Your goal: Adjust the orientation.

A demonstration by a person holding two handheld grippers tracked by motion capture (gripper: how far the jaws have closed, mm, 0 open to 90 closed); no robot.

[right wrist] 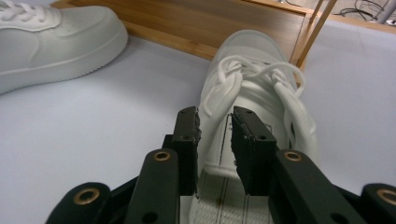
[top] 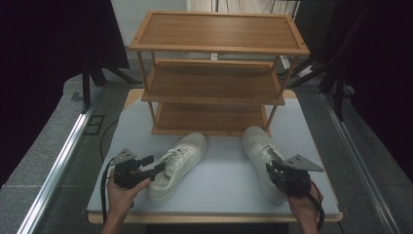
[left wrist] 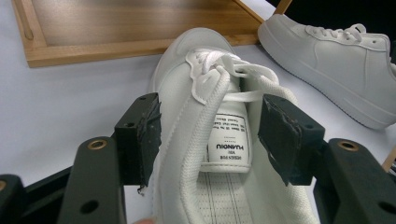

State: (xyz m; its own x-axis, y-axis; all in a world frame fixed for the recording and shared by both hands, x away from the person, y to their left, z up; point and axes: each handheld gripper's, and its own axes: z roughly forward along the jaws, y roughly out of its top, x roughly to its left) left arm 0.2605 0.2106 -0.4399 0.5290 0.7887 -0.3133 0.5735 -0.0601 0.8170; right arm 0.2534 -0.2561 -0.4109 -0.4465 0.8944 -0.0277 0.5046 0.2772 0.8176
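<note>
Two white lace-up sneakers lie on the pale table in front of a wooden shelf rack. My left gripper (top: 155, 166) stands open over the left sneaker (top: 181, 158). Its jaws straddle the tongue and one side wall of the left sneaker (left wrist: 201, 93) without pressing; the gripper (left wrist: 212, 128) has wide gaps. My right gripper (top: 272, 166) is at the heel end of the right sneaker (top: 258, 144). In the right gripper view the gripper (right wrist: 215, 128) is shut on the collar wall of that sneaker (right wrist: 252, 60), one jaw outside, one inside.
The three-tier wooden rack (top: 214, 95) stands at the back of the table (top: 224, 183), its bottom shelf (left wrist: 116, 23) just beyond the shoe toes. A rack leg (right wrist: 315, 30) rises close to the right sneaker's toe. Black curtains and metal rails flank the table.
</note>
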